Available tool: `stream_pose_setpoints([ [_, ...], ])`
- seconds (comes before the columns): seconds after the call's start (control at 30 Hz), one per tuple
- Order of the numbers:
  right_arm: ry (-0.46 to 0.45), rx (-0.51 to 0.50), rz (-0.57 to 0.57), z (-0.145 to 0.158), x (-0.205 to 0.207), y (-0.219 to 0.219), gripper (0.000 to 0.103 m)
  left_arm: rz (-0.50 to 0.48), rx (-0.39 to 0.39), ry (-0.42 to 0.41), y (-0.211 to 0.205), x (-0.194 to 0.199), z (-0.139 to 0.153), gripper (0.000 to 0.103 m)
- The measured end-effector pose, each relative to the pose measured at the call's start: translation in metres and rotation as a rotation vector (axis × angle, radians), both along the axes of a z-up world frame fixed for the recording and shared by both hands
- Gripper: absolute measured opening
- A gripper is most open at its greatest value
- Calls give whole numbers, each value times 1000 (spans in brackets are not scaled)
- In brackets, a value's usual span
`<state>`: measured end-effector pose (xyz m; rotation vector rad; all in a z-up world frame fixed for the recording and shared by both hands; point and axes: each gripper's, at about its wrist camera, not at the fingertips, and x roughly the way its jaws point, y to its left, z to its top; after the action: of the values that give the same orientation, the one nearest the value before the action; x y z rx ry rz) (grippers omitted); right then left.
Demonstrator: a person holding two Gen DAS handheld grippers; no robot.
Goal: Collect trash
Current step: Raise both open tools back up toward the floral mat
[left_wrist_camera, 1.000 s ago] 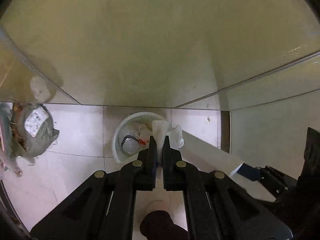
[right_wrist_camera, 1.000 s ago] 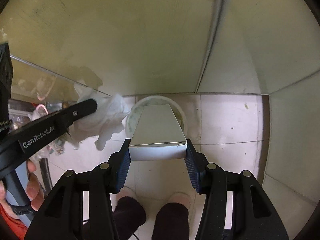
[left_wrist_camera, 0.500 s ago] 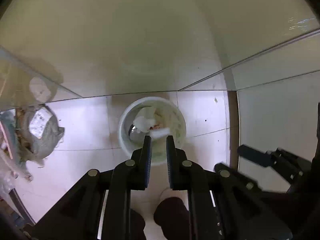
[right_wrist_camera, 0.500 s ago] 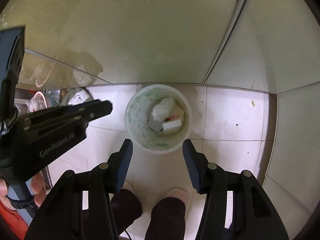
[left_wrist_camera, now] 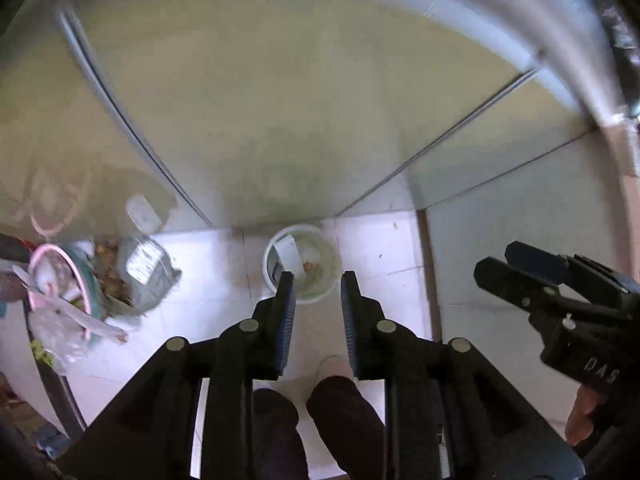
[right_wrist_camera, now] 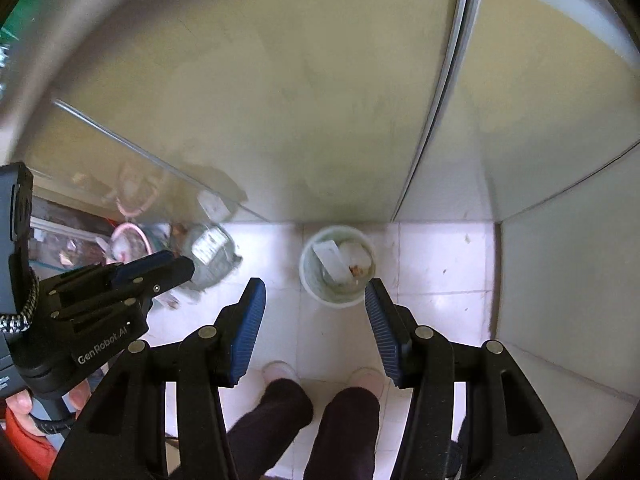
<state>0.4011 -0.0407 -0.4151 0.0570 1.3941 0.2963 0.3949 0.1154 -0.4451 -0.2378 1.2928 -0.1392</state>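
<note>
The white bin (right_wrist_camera: 337, 266) is standing on the tiled floor (right_wrist_camera: 436, 264), containing a box (right_wrist_camera: 332, 262) and tissue (right_wrist_camera: 354, 254). Left gripper (left_wrist_camera: 318, 286) fingers are opening, empty; right gripper (right_wrist_camera: 316, 292) fingers are standing apart, empty. "GenRobot.AI" is showing.

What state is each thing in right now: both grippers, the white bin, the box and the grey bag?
left gripper: empty, jaws opening
right gripper: open, empty
white bin: upright on the floor, trash inside
white box: in the bin, leaning on its wall
grey bag: slumped on the floor, left of the bin
</note>
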Motion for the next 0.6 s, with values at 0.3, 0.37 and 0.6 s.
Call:
stream_pose_setpoints([
  [0.3,-240,28,-48,183,-33,11,48,-27,15,-243,17,-45,182,31],
  [0.37,-302,32,-57,214,-42,13,48,-36,21,-298,21,-53,214,33],
  [0.6,-505,31,-114,303,-62,18,48,-73,57,-491,40,-77,311,43],
])
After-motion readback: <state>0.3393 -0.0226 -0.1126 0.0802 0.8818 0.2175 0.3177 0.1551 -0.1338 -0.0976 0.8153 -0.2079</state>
